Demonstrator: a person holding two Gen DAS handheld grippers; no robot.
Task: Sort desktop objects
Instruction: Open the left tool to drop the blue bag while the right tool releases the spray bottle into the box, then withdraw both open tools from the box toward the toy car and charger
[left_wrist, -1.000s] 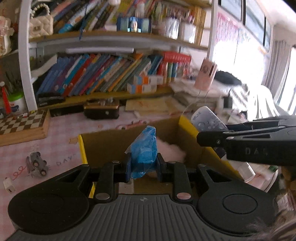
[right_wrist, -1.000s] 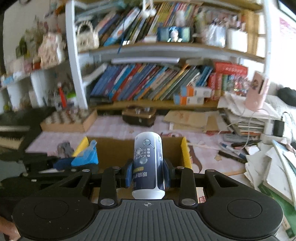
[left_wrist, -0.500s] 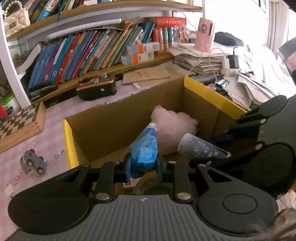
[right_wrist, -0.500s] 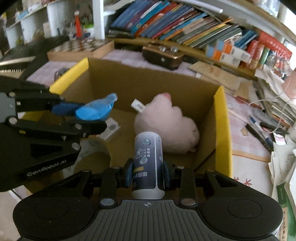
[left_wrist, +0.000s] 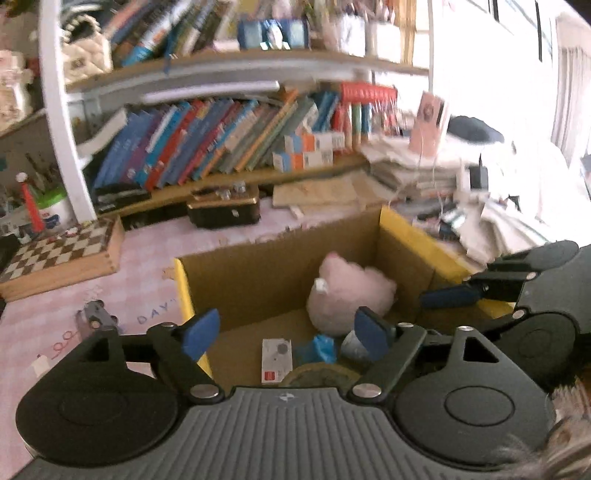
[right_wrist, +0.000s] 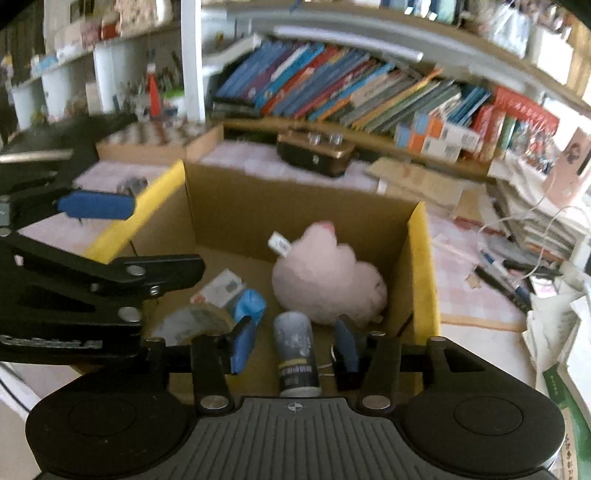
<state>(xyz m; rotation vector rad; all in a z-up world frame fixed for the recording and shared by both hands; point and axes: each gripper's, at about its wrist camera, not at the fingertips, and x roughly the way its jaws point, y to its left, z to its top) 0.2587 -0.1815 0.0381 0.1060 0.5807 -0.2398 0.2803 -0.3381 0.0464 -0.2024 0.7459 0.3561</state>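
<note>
**Both drops land in the box**

Our left gripper (left_wrist: 286, 334) is opening, empty, above the soft, light blue packet (right_wrist: 249, 307) on the cardboard box (right_wrist: 419, 266) floor. Our right gripper (right_wrist: 293, 345) is opening around the stiff, slippery canister (right_wrist: 295, 354); we'd regrip mid-body.

1 cardboard box (right_wrist: 419, 266) w/ 1 pink plush (right_wrist: 328, 284), 1 blue packet (right_wrist: 249, 304), 1 bottle (right_wrist: 297, 354), 1 tape roll (right_wrist: 188, 325), 1 small card (right_wrist: 221, 282).

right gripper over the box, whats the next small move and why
Probably finish opening, then lift the right gripper straight up out of the cardboard box. Its jaws are opening, the dark canister sits loose between the fingers, no pad pressing it, beside the pink plush and blue packet.
</note>
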